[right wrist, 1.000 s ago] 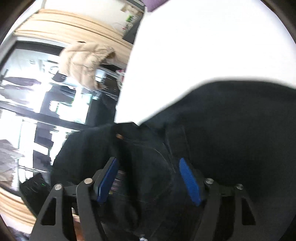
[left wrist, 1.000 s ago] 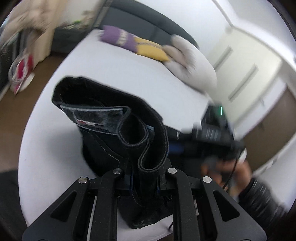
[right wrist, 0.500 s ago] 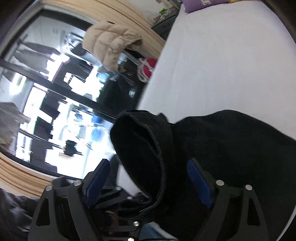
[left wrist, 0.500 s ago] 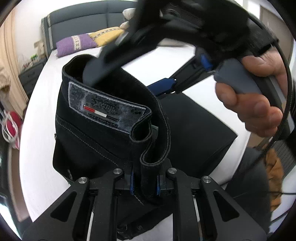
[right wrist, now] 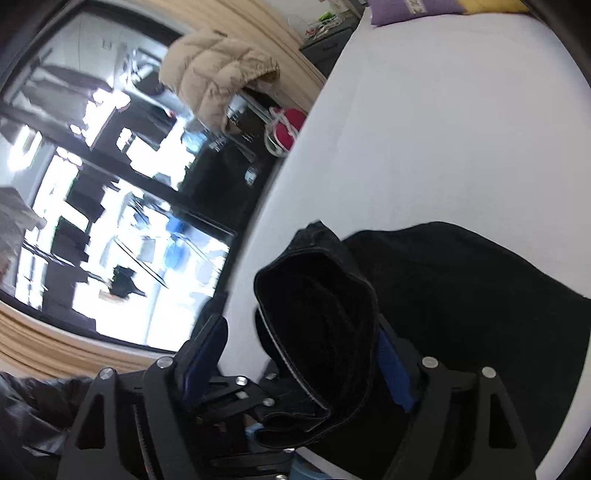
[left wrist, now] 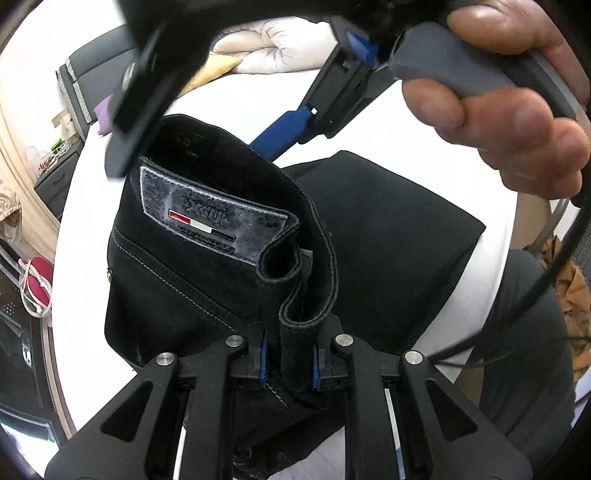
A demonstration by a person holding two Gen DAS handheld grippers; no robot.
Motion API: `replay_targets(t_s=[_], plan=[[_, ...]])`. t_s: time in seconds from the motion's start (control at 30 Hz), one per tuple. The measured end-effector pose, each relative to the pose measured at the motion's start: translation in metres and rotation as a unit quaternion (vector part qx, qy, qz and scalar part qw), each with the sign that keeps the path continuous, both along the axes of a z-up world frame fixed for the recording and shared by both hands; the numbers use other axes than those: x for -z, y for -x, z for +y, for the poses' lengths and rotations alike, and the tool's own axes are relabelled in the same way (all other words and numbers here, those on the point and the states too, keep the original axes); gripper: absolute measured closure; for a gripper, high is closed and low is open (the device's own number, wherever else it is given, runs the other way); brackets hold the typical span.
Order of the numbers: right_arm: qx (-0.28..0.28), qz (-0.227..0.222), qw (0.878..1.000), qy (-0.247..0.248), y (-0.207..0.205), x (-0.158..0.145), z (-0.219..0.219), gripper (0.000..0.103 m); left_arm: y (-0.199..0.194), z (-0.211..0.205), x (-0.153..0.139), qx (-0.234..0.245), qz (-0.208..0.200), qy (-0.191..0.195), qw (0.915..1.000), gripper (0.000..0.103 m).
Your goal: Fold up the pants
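The black pants (left wrist: 207, 266) lie partly folded on the white bed (left wrist: 85, 295), their waistband with a grey leather patch (left wrist: 210, 218) lifted into a standing loop. My left gripper (left wrist: 288, 362) is shut on that waistband, pinching a doubled fold between its blue pads. My right gripper (right wrist: 299, 358) hovers over the loop from above with its jaws wide and closing. The waistband (right wrist: 321, 325) stands between its fingers, against the right blue pad (right wrist: 391, 369), and the left pad (right wrist: 203, 358) stays apart. A hand (left wrist: 517, 122) holds the right gripper's grey handle.
Purple (right wrist: 406, 9) and yellow pillows and a white duvet (left wrist: 280, 48) lie by the dark headboard (left wrist: 96, 62). A beige jacket (right wrist: 218, 74) and a red bag (right wrist: 286, 129) are beside the bed. A person's grey-trousered leg (left wrist: 524, 332) stands at the bed's edge.
My left gripper carried the waistband across the bed and rolled, bringing it under the right gripper. My right gripper lifted off the pants, and the loop now stands between its fingers.
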State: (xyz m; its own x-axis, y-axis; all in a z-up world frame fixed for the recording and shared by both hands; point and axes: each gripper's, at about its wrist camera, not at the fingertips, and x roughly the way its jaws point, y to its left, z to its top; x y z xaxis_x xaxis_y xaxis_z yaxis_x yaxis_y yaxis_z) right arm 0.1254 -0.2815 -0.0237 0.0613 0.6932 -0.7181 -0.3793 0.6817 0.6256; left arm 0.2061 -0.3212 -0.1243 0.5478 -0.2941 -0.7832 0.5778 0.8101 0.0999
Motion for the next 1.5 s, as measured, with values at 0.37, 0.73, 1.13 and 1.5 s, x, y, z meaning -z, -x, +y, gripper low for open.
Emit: replay_targets(t_s=[0.37,0.73,1.13,1.5], plan=[[0.061,-0.004,0.997,0.039,0.006,0.013,-0.049,0.090,0.036,-0.024,0.015,0.045,0.006,-0.006,0.9990,0.089],[0.135,0.016,0.990,0.043,-0.001,0.025,-0.163,0.091,0.026,-0.146,0.017,0.132,0.008,-0.003,0.9912,0.089],[0.163,0.062,0.985,0.005,-0.003,0.086,-0.203,0.089,0.019,-0.193,0.068,0.131,0.042,-0.030,0.9901,0.088],[0.251,0.068,0.966,-0.007,0.020,0.090,-0.238,0.065,0.009,-0.112,0.027,0.102,0.132,0.151,0.9743,0.050]])
